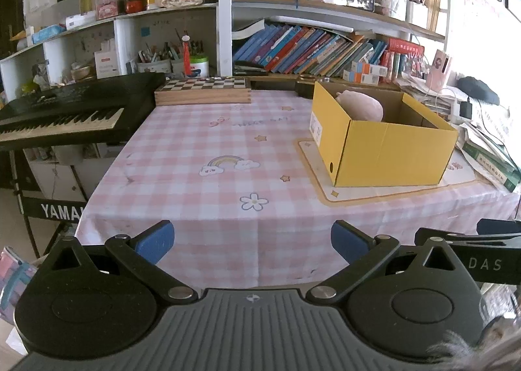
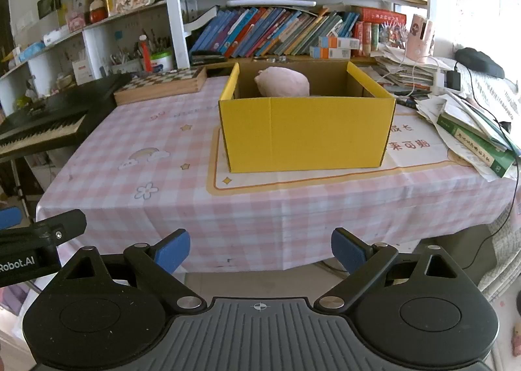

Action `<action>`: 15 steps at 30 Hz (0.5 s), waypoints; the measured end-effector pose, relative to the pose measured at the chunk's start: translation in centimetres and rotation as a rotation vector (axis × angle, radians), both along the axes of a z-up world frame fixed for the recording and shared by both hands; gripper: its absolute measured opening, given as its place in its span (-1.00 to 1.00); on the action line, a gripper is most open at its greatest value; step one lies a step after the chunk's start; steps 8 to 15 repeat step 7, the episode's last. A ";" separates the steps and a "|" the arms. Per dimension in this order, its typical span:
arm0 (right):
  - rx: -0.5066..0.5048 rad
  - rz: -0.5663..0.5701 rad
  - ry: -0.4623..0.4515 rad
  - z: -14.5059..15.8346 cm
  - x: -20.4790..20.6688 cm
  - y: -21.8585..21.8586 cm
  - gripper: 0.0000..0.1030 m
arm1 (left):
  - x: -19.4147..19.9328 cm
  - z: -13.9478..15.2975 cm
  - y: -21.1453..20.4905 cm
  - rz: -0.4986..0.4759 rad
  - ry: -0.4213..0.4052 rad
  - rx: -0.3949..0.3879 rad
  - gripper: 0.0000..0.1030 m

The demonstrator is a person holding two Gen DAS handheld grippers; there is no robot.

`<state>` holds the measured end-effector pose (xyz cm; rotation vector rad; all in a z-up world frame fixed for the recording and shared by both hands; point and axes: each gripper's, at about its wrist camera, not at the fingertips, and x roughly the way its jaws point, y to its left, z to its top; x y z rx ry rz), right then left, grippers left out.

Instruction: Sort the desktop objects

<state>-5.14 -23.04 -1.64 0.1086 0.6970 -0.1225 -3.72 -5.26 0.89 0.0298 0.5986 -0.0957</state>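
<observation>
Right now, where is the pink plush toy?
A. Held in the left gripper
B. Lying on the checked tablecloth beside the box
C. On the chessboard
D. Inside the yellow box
D: the pink plush toy sits inside the open yellow box, its top showing above the front wall, while the left gripper and the right gripper are both open and empty.

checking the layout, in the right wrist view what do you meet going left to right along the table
keyboard → chessboard box → yellow box with a pink plush inside → pile of books and papers
</observation>
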 end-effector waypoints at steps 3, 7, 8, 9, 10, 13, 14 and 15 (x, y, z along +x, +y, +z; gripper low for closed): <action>-0.001 -0.001 0.002 -0.1 0.1 0.0 0.86 | 0.0 0.0 0.1 -0.004 0.001 -0.001 1.00; -0.002 0.001 0.004 -0.2 0.2 0.0 0.86 | 0.2 -0.1 0.3 -0.002 0.003 -0.005 1.00; -0.002 0.001 0.004 -0.2 0.2 0.0 0.86 | 0.2 -0.1 0.3 -0.002 0.003 -0.005 1.00; -0.002 0.001 0.004 -0.2 0.2 0.0 0.86 | 0.2 -0.1 0.3 -0.002 0.003 -0.005 1.00; -0.002 0.001 0.004 -0.2 0.2 0.0 0.86 | 0.2 -0.1 0.3 -0.002 0.003 -0.005 1.00; -0.002 0.001 0.004 -0.2 0.2 0.0 0.86 | 0.2 -0.1 0.3 -0.002 0.003 -0.005 1.00; -0.002 0.001 0.004 -0.2 0.2 0.0 0.86 | 0.2 -0.1 0.3 -0.002 0.003 -0.005 1.00; -0.002 0.001 0.004 -0.2 0.2 0.0 0.86 | 0.2 -0.1 0.3 -0.002 0.003 -0.005 1.00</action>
